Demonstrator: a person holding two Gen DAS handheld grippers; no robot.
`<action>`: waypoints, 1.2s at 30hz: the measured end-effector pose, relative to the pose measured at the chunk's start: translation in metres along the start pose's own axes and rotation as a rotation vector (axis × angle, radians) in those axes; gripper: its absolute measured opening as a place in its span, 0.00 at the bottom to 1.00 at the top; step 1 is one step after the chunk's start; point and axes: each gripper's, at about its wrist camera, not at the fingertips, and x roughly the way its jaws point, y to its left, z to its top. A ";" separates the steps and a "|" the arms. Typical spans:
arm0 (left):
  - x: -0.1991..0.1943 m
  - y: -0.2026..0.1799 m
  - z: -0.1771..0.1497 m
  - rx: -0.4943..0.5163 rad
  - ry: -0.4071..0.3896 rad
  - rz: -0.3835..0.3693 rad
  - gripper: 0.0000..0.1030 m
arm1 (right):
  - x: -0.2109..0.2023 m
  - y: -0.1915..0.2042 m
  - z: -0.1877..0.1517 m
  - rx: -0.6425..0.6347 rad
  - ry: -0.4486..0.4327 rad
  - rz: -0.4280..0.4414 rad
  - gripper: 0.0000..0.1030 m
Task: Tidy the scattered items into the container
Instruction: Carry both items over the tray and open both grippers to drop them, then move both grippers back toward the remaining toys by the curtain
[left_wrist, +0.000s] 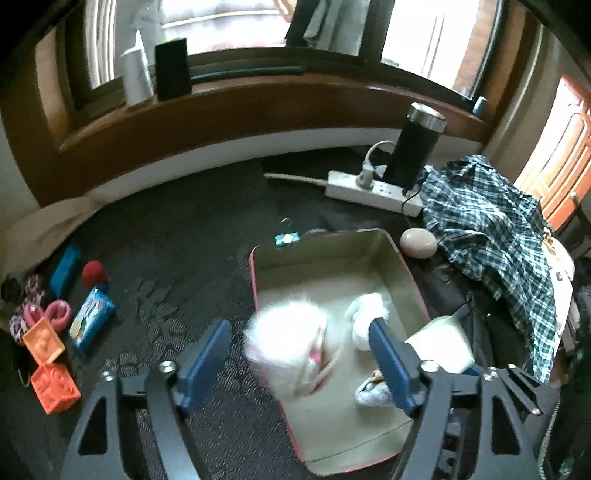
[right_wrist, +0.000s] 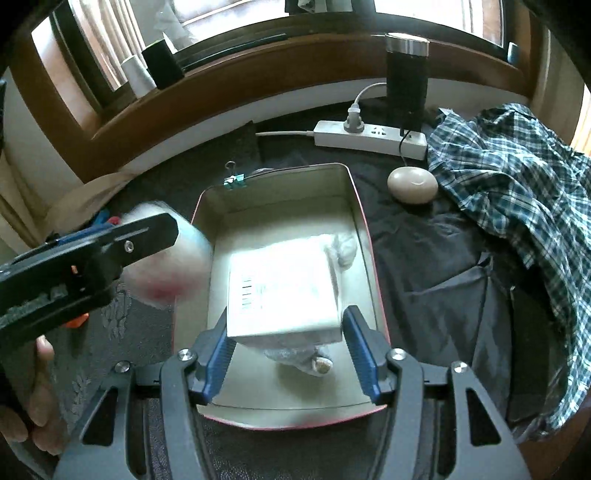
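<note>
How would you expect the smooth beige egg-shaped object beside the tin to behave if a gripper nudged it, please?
The beige egg-shaped object looks smooth and rounded, so it would probably roll or wobble. Its glossy surface may slip between flat pads. The soft dark cloth beneath might slow it.

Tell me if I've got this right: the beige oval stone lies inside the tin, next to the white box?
Not quite. The beige oval stone lies outside the tin, on the dark cloth beyond its far right corner. The right wrist view shows it; the white box is over the tin.
</note>
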 end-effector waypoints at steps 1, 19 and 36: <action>0.000 0.001 0.001 0.002 -0.001 0.001 0.78 | 0.001 0.000 0.001 0.001 0.003 0.001 0.60; 0.002 0.048 -0.009 -0.115 0.027 0.002 0.78 | 0.009 0.025 -0.002 -0.017 0.026 -0.005 0.62; -0.029 0.144 -0.058 -0.276 0.036 0.102 0.78 | 0.017 0.102 -0.013 -0.113 0.046 0.046 0.66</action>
